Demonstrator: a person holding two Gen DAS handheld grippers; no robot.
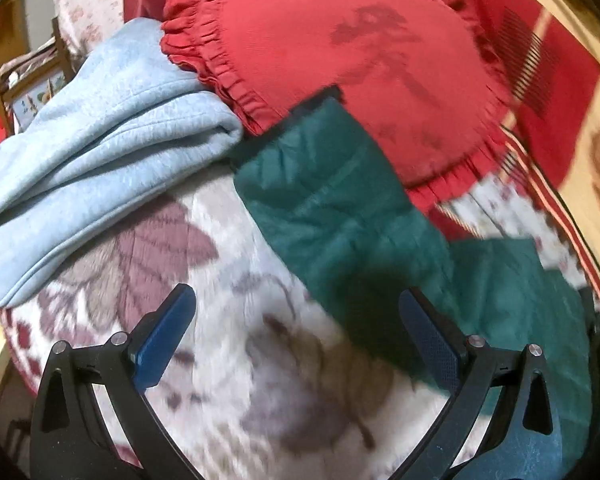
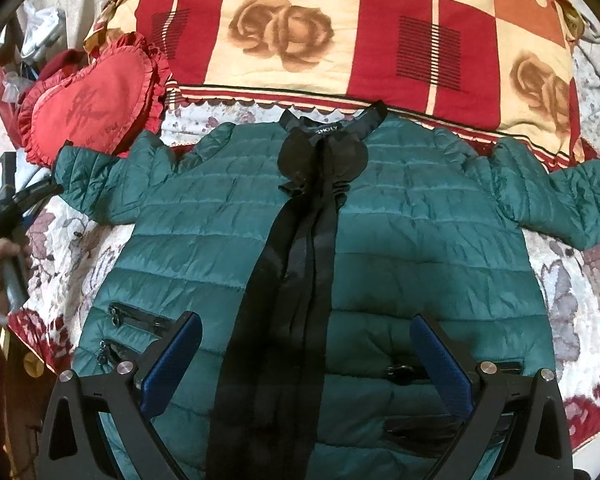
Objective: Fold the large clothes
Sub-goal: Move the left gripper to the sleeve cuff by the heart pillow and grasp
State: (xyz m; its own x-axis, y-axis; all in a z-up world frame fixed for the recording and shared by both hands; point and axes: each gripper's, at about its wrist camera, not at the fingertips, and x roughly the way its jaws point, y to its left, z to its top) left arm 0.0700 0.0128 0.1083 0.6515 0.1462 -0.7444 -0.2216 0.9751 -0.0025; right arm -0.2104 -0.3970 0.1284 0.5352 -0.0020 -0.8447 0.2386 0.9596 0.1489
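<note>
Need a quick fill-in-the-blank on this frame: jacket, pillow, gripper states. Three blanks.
1. The green quilted puffer jacket lies flat with both sleeves spread ____.
2. The red frilled pillow beside its sleeve is ____-shaped.
3. Both the left gripper and the right gripper have their jaws ____, holding nothing.

Missing words: outward; heart; open

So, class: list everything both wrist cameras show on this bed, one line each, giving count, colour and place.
quilted puffer jacket: one, dark green with black front trim, spread flat, sleeves out
heart-shaped frilled cushion: one, red, beside the jacket's sleeve
fleece garment: one, light blue, bunched beside the cushion
rose-print pillow: one, red and cream, beyond the collar
floral bedspread: one, white and maroon, underneath
left gripper: one, black with blue pads, open
right gripper: one, same colours, open above the hem
</note>
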